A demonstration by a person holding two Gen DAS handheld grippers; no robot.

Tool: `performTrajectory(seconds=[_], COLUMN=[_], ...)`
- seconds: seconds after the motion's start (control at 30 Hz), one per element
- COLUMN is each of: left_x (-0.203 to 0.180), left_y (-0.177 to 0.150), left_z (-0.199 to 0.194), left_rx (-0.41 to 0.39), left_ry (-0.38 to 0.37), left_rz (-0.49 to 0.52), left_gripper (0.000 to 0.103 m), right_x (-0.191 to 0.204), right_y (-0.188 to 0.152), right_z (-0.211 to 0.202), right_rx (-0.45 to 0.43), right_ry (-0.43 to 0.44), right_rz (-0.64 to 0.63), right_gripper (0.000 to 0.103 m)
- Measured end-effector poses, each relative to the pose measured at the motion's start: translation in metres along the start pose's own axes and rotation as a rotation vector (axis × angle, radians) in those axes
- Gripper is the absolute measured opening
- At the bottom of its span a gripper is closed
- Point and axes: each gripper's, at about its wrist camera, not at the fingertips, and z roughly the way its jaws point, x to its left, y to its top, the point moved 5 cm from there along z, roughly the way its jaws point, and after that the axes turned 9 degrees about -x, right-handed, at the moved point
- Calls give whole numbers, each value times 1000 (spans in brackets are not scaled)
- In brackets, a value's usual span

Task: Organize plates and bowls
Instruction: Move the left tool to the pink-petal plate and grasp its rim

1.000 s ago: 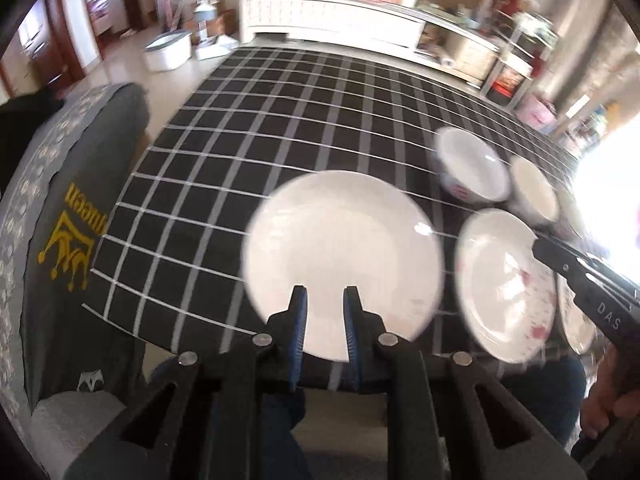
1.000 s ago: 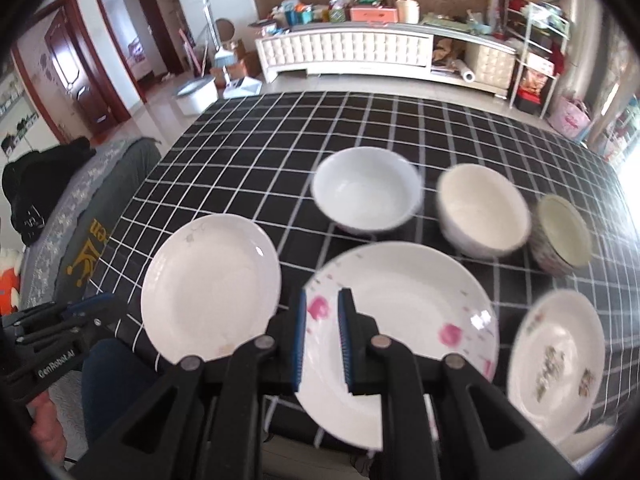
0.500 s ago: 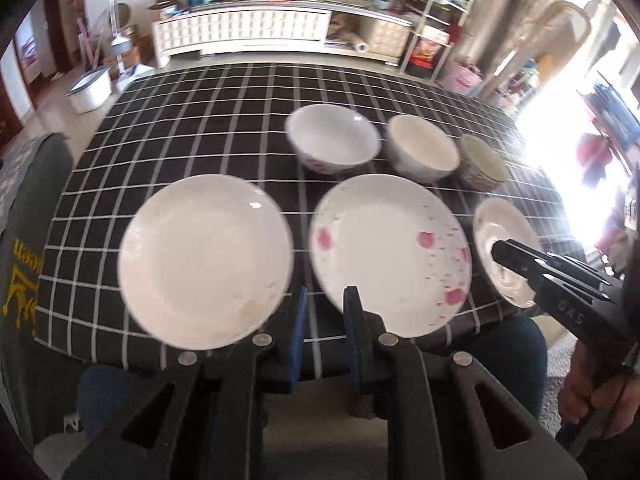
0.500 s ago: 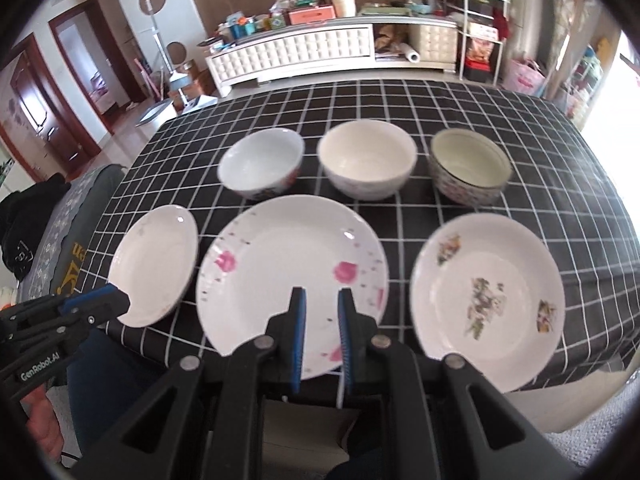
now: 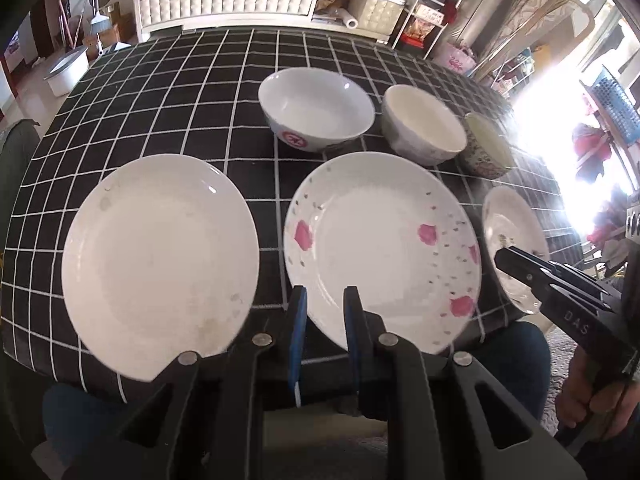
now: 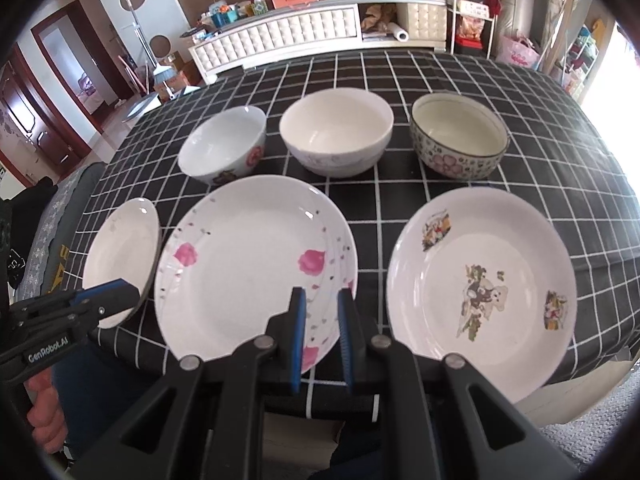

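Note:
Three plates line the near edge of the black checked table (image 5: 160, 92): a plain white plate (image 5: 160, 256) (image 6: 124, 256), a pink-flowered plate (image 5: 380, 248) (image 6: 252, 264) and a picture plate (image 5: 512, 240) (image 6: 480, 288). Behind them stand a white bowl with a red mark (image 5: 316, 108) (image 6: 224, 144), a cream bowl (image 5: 424, 128) (image 6: 336, 132) and a patterned bowl (image 5: 488, 148) (image 6: 460, 136). My left gripper (image 5: 324, 300) (image 6: 132, 292) hovers shut and empty over the flowered plate's near left rim. My right gripper (image 6: 320, 300) (image 5: 500, 256), likewise shut and empty, hangs over that plate's near right rim.
A white tufted cabinet (image 5: 228, 0) (image 6: 280, 36) loaded with clutter stands beyond the table. A grey cushioned seat (image 6: 52, 216) is at the left. A white tub (image 5: 66, 70) sits on the floor. The person's legs show under the table's near edge.
Both grippers swept right along the near edge and sank a little. The left went from the plain plate to the flowered one; the right neared the picture plate. Jaws unchanged.

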Motion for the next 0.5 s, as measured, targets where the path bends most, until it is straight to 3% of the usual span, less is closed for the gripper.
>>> performTrajectory(seconds=[0.5], left_x=[19], left_y=[7], left_z=[51], left_rx=[70], left_ry=[34], left_rz=[6], left_gripper=[16], right_x=[-6], right_y=[6], right_z=[30], right_rx=[46], right_ry=[-34], right_rz=[-28], right_gripper=[22])
